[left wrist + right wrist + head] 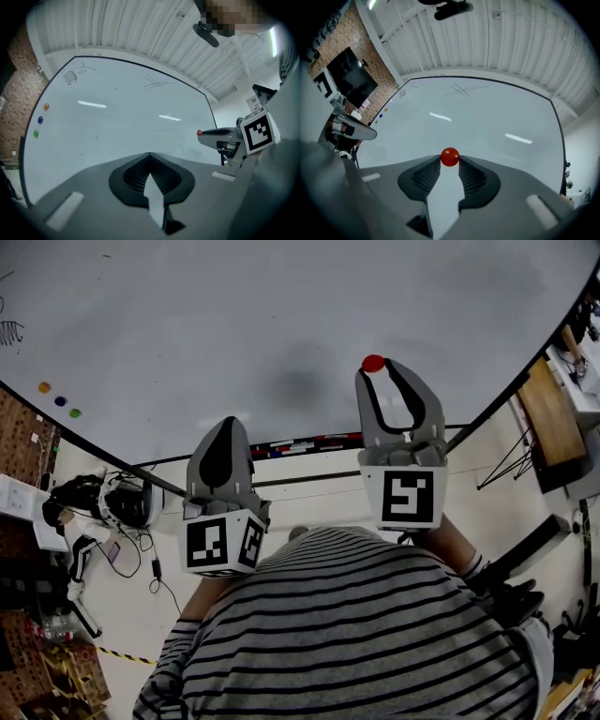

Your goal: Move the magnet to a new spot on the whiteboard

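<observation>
Here, magnet (449, 157) (red) in right tongs (380, 371)

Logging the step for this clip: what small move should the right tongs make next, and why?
Probably lift or slide the round red magnet toward a bare part of the white whiteboard: the right tongs pinch it at their tips, and it seems to sit against the board.
</observation>
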{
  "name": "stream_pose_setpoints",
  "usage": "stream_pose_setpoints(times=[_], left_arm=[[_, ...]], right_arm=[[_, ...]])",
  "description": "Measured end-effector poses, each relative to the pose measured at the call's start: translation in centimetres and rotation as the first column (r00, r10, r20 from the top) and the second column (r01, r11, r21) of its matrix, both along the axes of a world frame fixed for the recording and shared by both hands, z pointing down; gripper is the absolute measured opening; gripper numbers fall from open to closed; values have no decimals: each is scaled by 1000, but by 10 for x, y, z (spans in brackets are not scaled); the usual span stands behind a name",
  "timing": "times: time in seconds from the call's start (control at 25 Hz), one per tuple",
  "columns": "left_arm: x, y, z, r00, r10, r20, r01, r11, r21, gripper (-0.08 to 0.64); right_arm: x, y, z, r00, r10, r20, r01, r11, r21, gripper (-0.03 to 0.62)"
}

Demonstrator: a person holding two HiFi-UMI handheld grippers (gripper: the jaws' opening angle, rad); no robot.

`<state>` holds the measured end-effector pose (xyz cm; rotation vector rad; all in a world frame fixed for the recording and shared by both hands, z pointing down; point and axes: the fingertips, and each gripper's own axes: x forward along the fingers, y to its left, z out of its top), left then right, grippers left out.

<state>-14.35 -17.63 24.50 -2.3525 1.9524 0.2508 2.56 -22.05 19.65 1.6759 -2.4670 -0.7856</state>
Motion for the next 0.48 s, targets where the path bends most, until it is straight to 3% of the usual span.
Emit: stream_pose_setpoints(times=[0.48], left_arm=[[-61, -88, -6, 999, 19, -31, -19, 1000, 9, 15]], right_arm=[[-59, -96, -8, 999, 38, -34, -38, 999, 15, 123]])
